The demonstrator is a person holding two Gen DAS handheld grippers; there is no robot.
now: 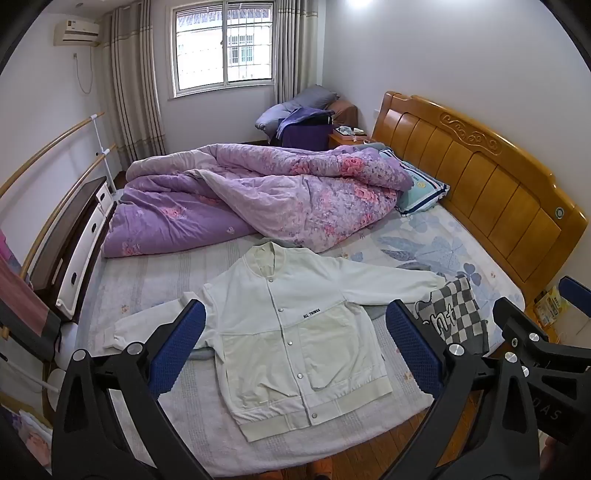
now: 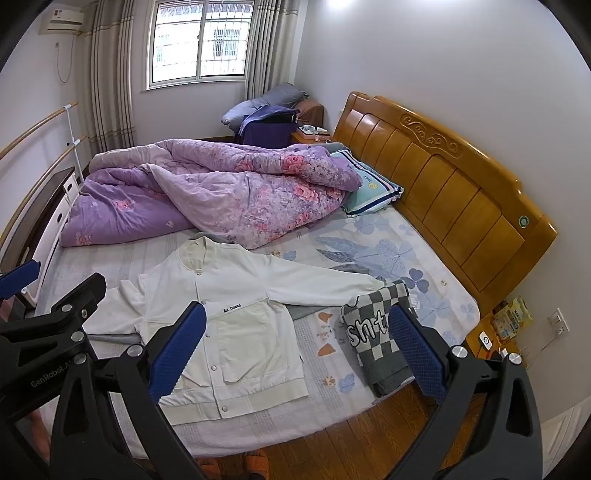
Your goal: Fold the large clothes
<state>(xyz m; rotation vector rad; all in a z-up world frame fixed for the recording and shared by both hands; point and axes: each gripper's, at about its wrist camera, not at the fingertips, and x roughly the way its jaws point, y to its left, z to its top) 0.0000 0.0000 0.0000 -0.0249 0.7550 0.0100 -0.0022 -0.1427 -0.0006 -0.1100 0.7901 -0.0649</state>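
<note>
The bed (image 1: 424,236) fills most of what I see, its pale sheet printed with blue leaves and its orange wooden headboard (image 1: 476,177) running along the right wall. A purple quilt (image 1: 258,195) with pink roses lies bunched across the far half of the mattress, and a striped pillow (image 1: 424,192) pokes out from under it against the headboard. Behind the bed is a barred window (image 1: 225,48) between grey curtains, with an air conditioner (image 1: 75,33) high on the left wall.

The thing I am here to fold, a white jacket (image 1: 295,332), lies flat on the near half of the sheet, front up and snapped shut, collar toward the quilt and hem toward me at the bed's edge. Both sleeves are spread out sideways; the sleeve toward the headboard reaches as far as a grey and white checkered sweater (image 1: 454,317), which lies crumpled near the corner of the mattress. A bit of grey cloth shows from under the jacket.

My left tongs (image 1: 295,354) hang above the jacket with the blue pads spread as wide as they go, one pad over each side of the jacket's body, gripping nothing. My right tongs (image 2: 295,350) are just as wide open and empty, hovering over the bare sheet between the jacket and the checkered sweater. Both tilt downward toward the bed and neither touches the cloth.
</note>
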